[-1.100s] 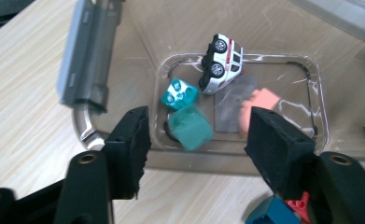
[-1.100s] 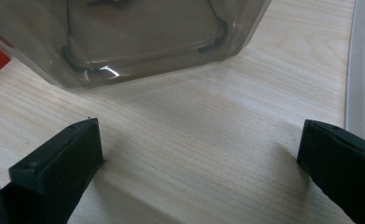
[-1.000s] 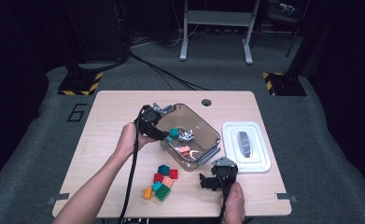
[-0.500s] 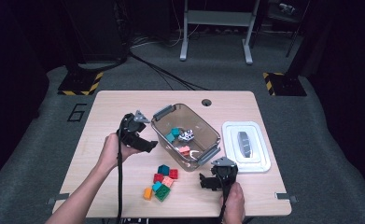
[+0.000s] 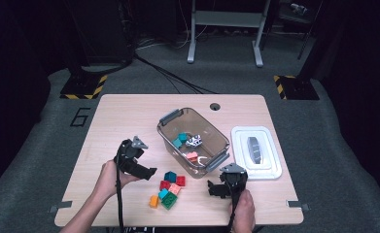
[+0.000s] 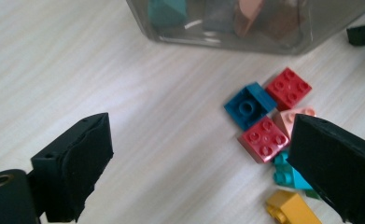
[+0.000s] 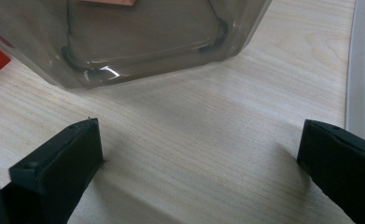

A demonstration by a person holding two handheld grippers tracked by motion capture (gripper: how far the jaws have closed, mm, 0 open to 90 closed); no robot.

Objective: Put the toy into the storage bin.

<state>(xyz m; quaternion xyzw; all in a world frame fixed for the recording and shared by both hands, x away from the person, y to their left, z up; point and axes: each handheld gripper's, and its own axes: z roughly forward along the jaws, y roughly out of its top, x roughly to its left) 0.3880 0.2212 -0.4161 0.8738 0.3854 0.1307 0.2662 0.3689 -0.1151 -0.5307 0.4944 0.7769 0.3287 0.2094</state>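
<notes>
A clear plastic bin (image 5: pixel 169 132) in the middle of the table holds teal, pink and white bricks. Before it lies a loose cluster: a blue brick (image 6: pixel 248 105), two red bricks (image 6: pixel 264 138), a pink one (image 6: pixel 290 119), a teal one (image 6: pixel 287 175) and an orange one (image 6: pixel 292 210). My left gripper (image 5: pixel 148 171) hovers just left of this cluster (image 5: pixel 168 189). Its jaws have just been opening and stand wide with bare table between them (image 6: pixel 199 144). My right gripper (image 5: pixel 214 189) rests open near the bin's front right corner (image 7: pixel 203 140), holding nothing.
A white lid (image 5: pixel 255 153) with a grey handle lies right of the bin, close to the right gripper. A round cable hole (image 5: pixel 215 106) sits at the table's far edge. Bare wood spreads over the left half of the table.
The left hand has pulled away from the bin's left rim, toward the front left, and come down beside the loose bricks with its jaws spreading. The right gripper has stayed put.
</notes>
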